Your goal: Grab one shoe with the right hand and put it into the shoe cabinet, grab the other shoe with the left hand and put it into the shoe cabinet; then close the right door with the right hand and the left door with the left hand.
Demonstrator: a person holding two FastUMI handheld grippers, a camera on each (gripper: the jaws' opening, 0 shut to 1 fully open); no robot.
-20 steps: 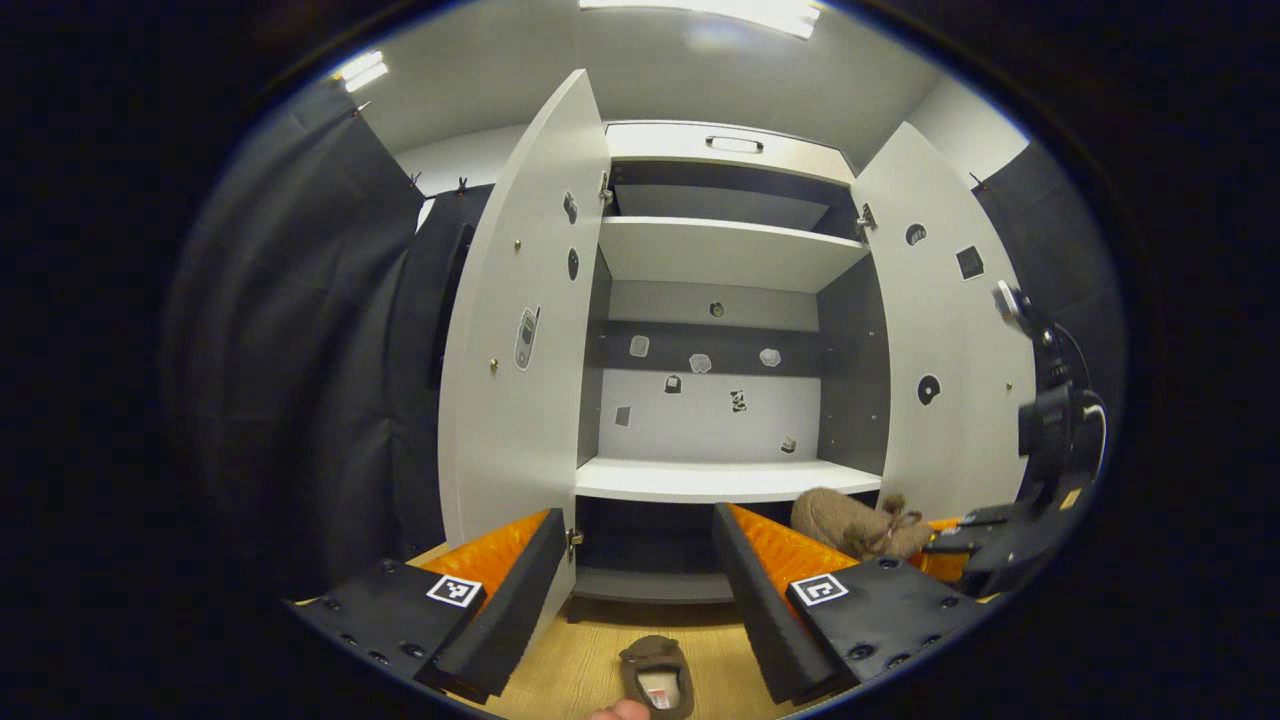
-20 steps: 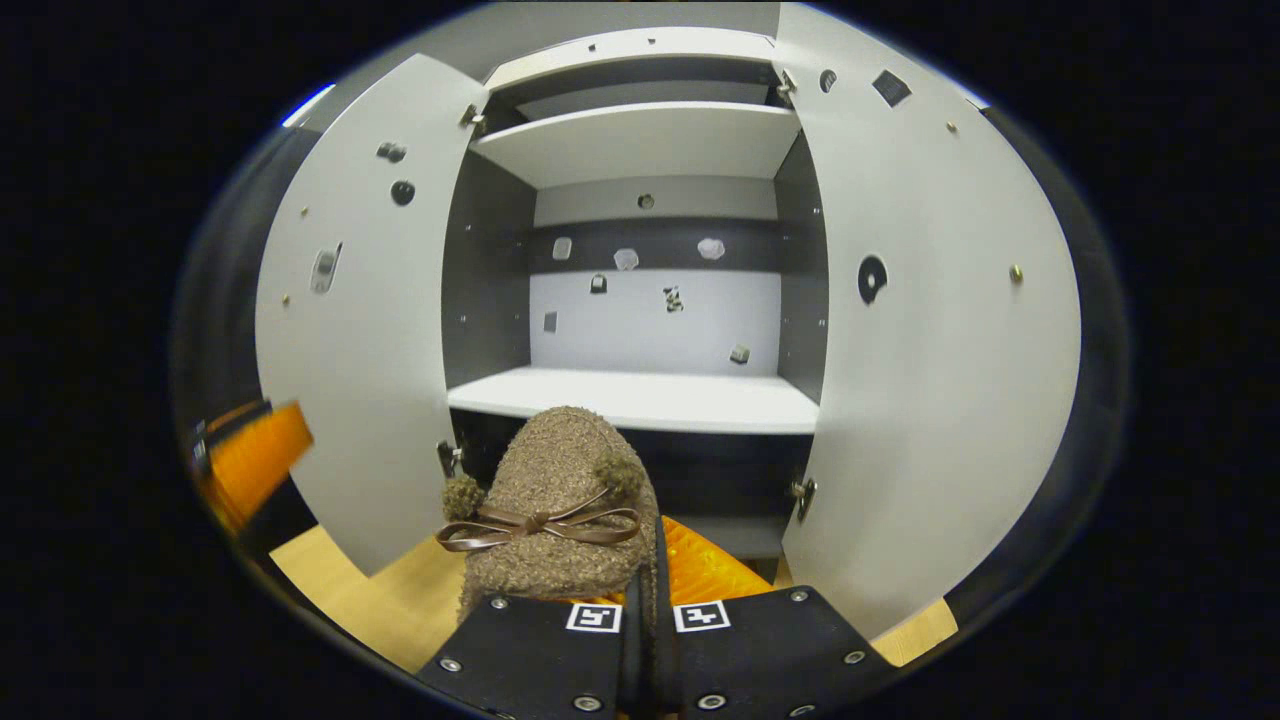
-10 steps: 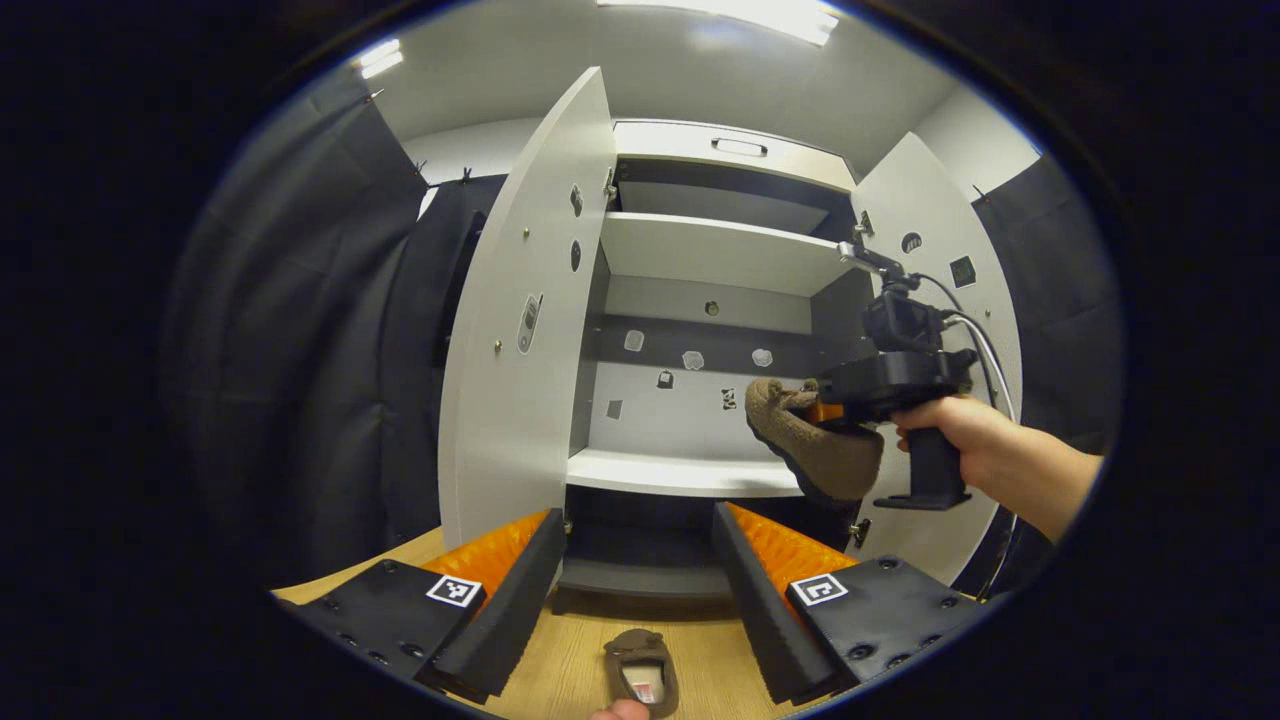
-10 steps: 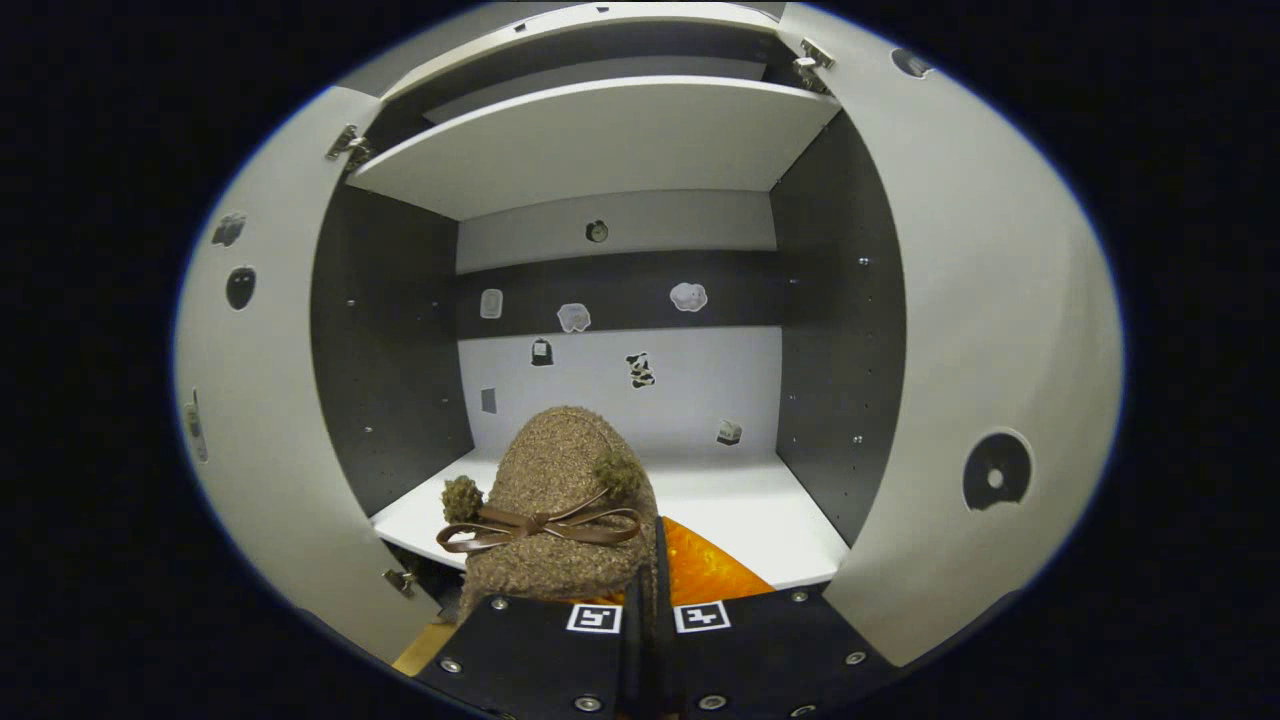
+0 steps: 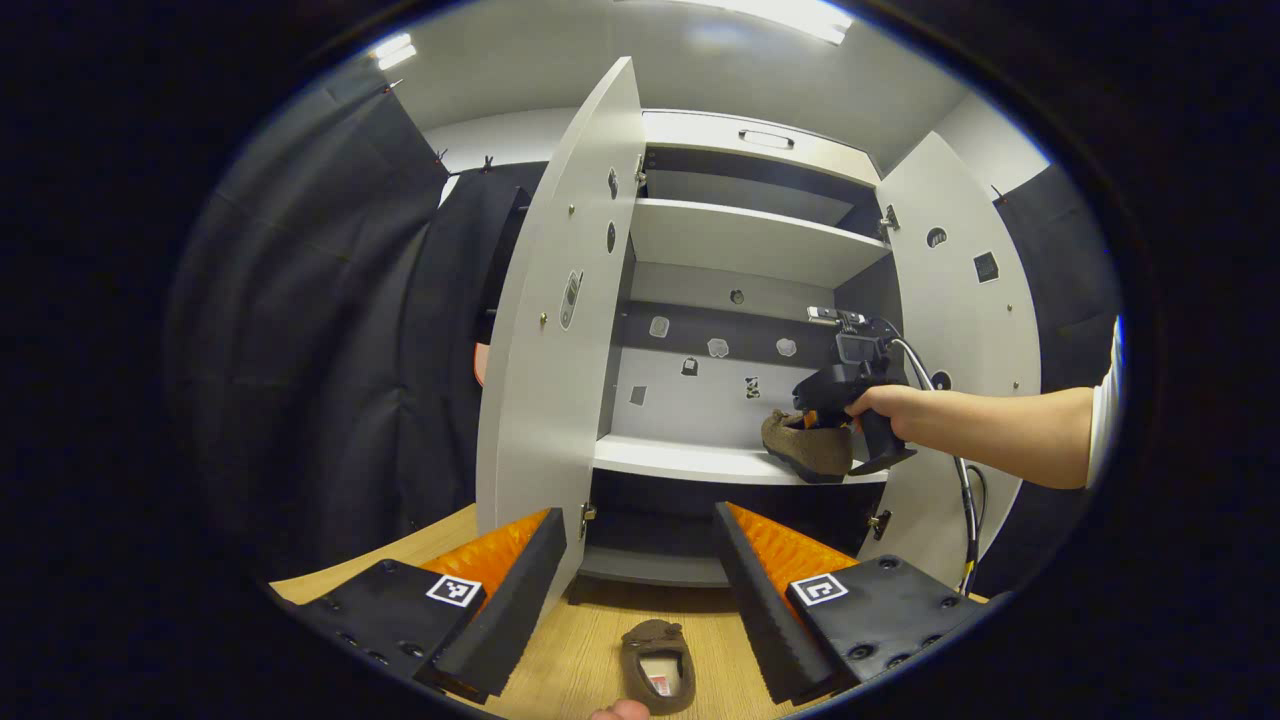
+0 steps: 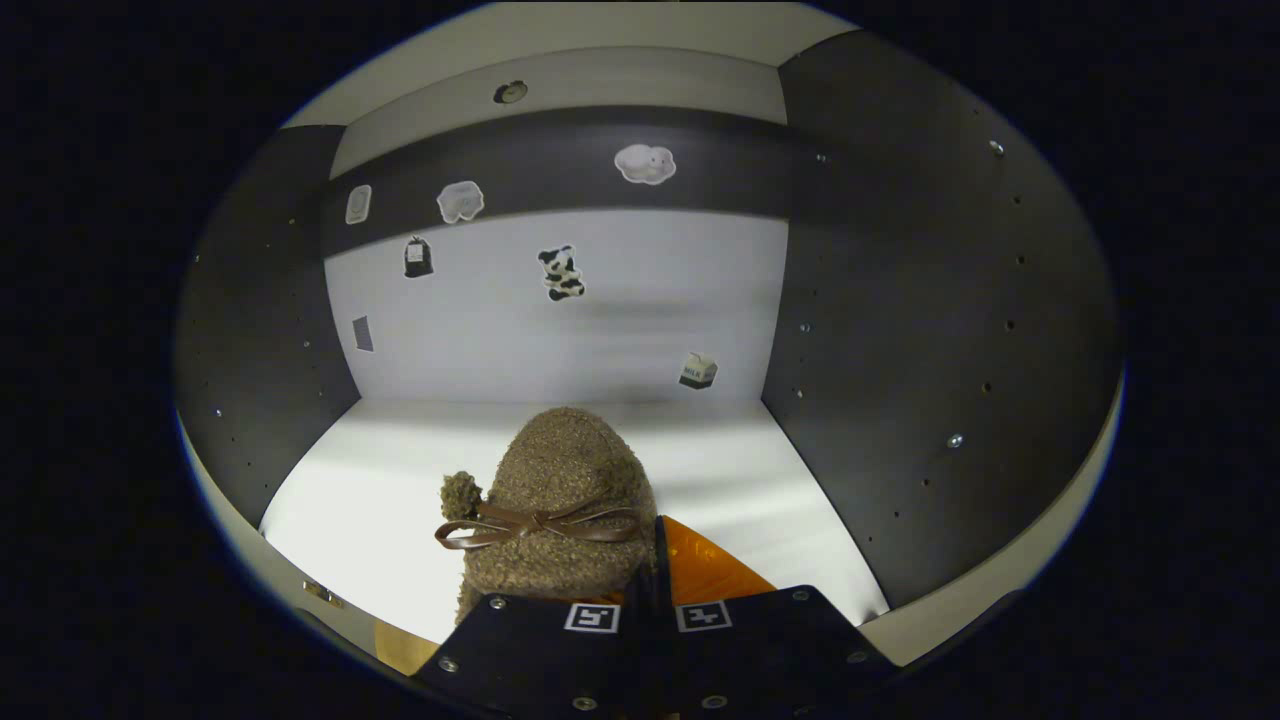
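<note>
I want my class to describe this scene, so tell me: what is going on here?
A person is putting a pair of brown shoes into an open shoe cabinet. The right tool is shut on one shoe and holds it at the white middle shelf. The left tool hangs open above the second shoe, which lies on the wooden floor. Both doors stand open.

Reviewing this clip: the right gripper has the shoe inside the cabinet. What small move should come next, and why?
Probably open the right gripper and let go. Its shoe is well inside the cabinet, and the left gripper view shows the sole at the white shelf, though contact is unclear. The other shoe waits on the floor.
</note>
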